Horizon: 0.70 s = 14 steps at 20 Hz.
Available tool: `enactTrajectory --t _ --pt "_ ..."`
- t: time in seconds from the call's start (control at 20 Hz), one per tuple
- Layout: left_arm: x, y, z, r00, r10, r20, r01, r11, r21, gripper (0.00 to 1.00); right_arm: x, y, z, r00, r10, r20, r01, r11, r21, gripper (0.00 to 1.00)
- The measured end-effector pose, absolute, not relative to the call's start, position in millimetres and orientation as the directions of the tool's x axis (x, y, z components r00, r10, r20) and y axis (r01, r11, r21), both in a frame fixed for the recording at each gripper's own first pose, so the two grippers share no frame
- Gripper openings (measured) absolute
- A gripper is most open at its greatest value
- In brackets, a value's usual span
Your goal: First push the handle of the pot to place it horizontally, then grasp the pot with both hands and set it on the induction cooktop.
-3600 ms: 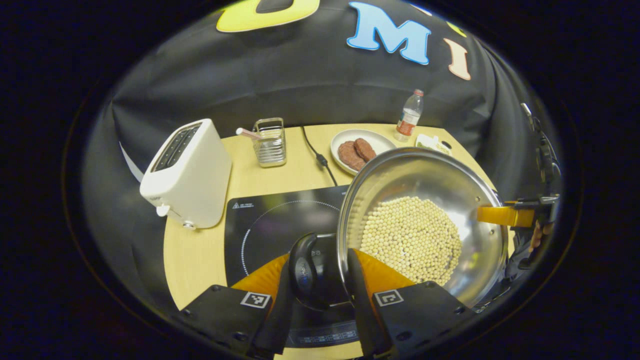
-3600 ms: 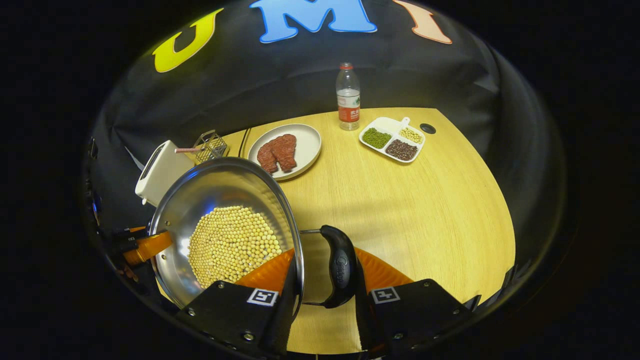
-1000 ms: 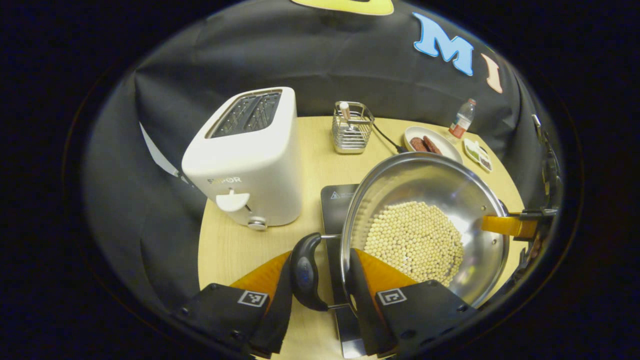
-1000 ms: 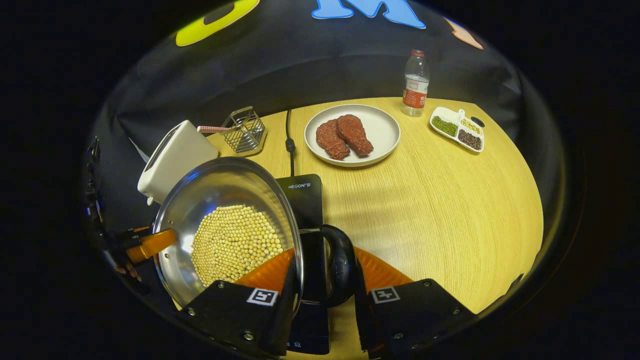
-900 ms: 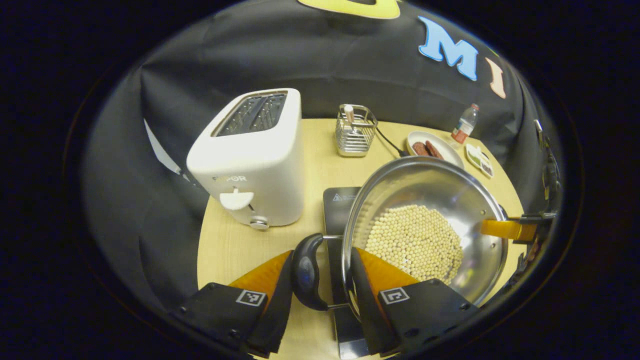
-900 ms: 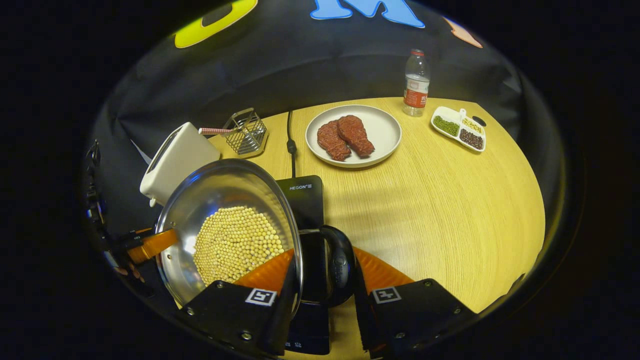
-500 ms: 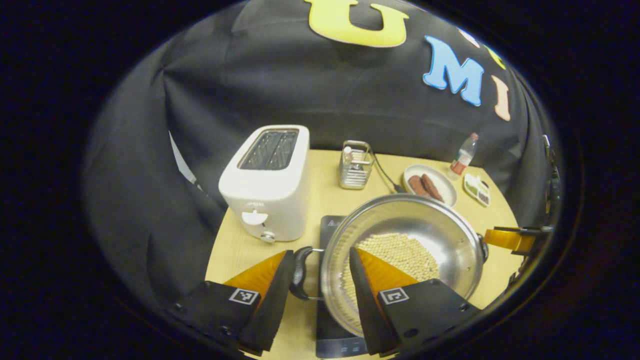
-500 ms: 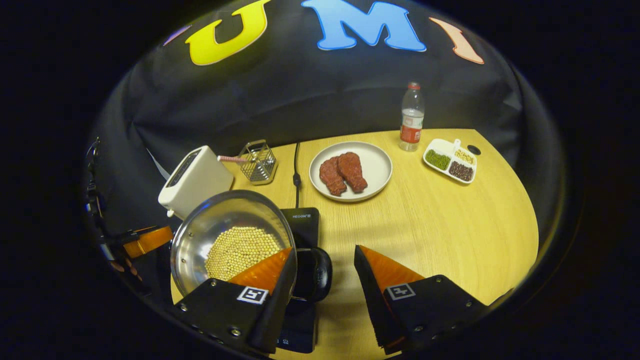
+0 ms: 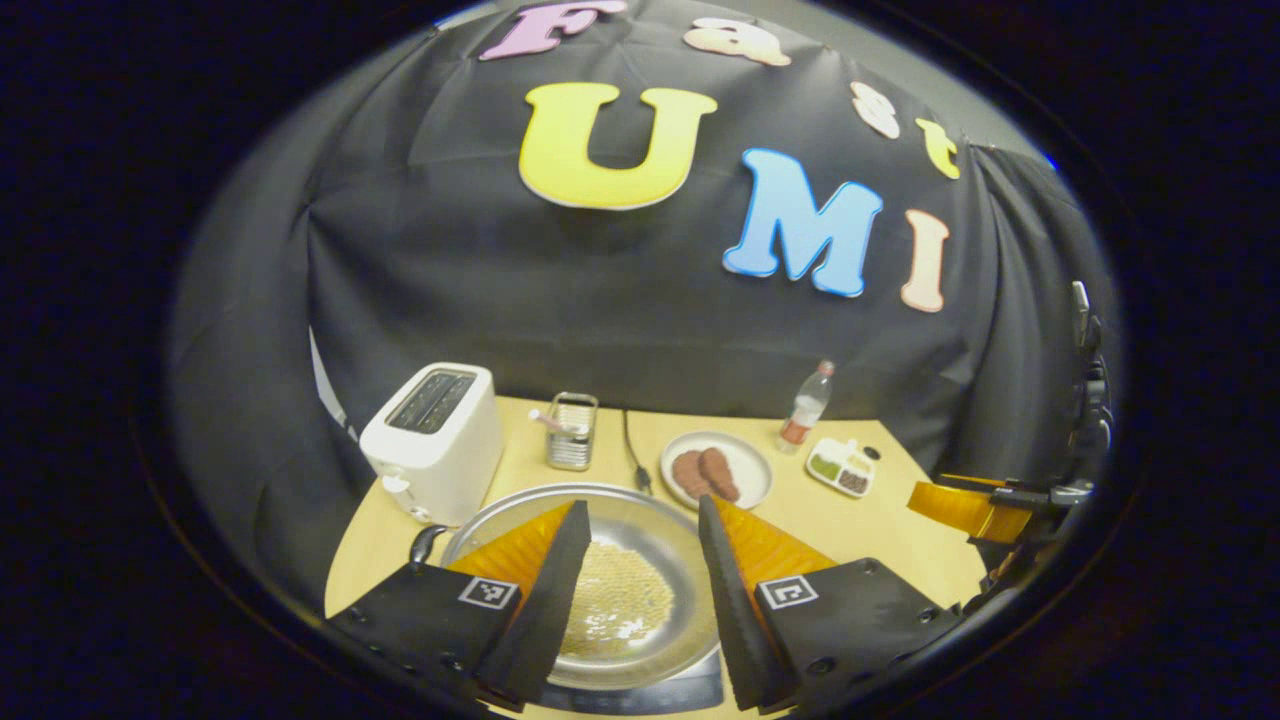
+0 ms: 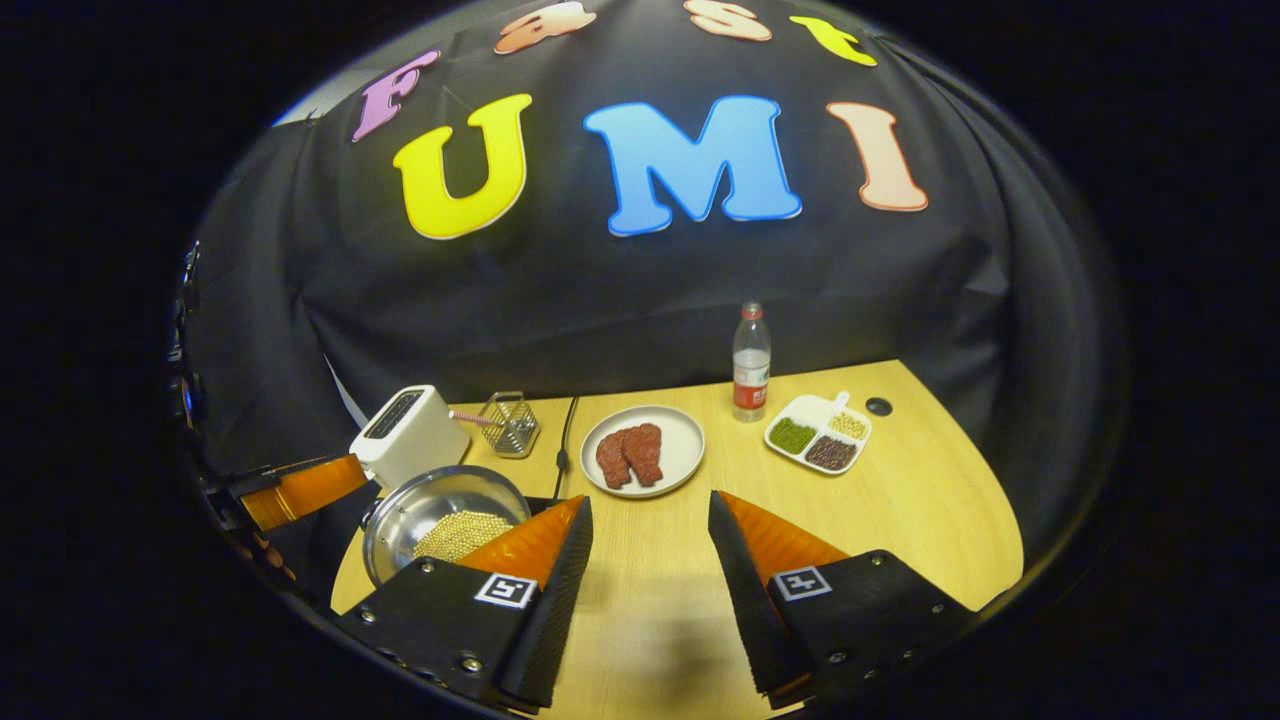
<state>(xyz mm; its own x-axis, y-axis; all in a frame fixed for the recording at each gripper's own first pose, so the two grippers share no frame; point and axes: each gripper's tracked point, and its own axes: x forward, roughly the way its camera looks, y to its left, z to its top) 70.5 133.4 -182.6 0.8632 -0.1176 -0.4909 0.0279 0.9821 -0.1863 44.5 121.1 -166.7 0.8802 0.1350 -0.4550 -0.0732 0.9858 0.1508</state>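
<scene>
The steel pot, holding a layer of pale beans, sits flat on the black induction cooktop, one black side handle sticking out to the left. My left gripper hangs open well above the pot, touching nothing. In the right gripper view the pot lies low at the left, and my right gripper is open over bare tabletop, clear of the pot. Farther off, a finger of the right gripper and one of the left gripper show at the views' edges.
Behind the pot stand a white toaster and a wire utensil holder. A plate with two meat pieces, a water bottle and a divided tray of beans lie toward the back right of the wooden table. A black cord runs back.
Both grippers were shut on the pot's side handles and carried it over the cooktop. They have since opened, let go and risen up and back; the pot stays on the cooktop.
</scene>
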Motion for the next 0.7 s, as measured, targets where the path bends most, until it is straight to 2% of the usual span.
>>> enactTrajectory --t 0.25,0.3,0.35,0.6,0.65,0.7 --pt "65 57 -83 0.951 -0.109 -0.288 0.072 0.988 -0.135 0.75 28 55 -88 0.956 0.086 -0.282 -0.063 0.994 0.09 0.71" --pt "63 46 -65 0.962 -0.099 -0.253 0.07 0.99 -0.121 0.7 25 43 -74 0.966 0.08 -0.248 -0.062 0.995 0.079 0.71" --pt "60 34 -49 0.971 -0.093 -0.218 0.07 0.991 -0.113 0.75 20 32 -56 0.973 0.077 -0.218 -0.062 0.995 0.075 0.71" --pt "41 -1 6 0.994 -0.063 -0.093 0.055 0.995 -0.089 0.72 7 -4 -3 0.992 0.076 -0.101 -0.07 0.995 0.066 0.71" --pt "37 -10 12 0.994 -0.076 -0.076 0.069 0.993 -0.096 0.75 5 -8 2 0.993 0.086 -0.081 -0.081 0.995 0.058 0.76" --pt "33 -14 15 0.995 -0.073 -0.066 0.066 0.993 -0.098 0.86 7 -13 4 0.994 0.079 -0.071 -0.076 0.996 0.049 0.87"
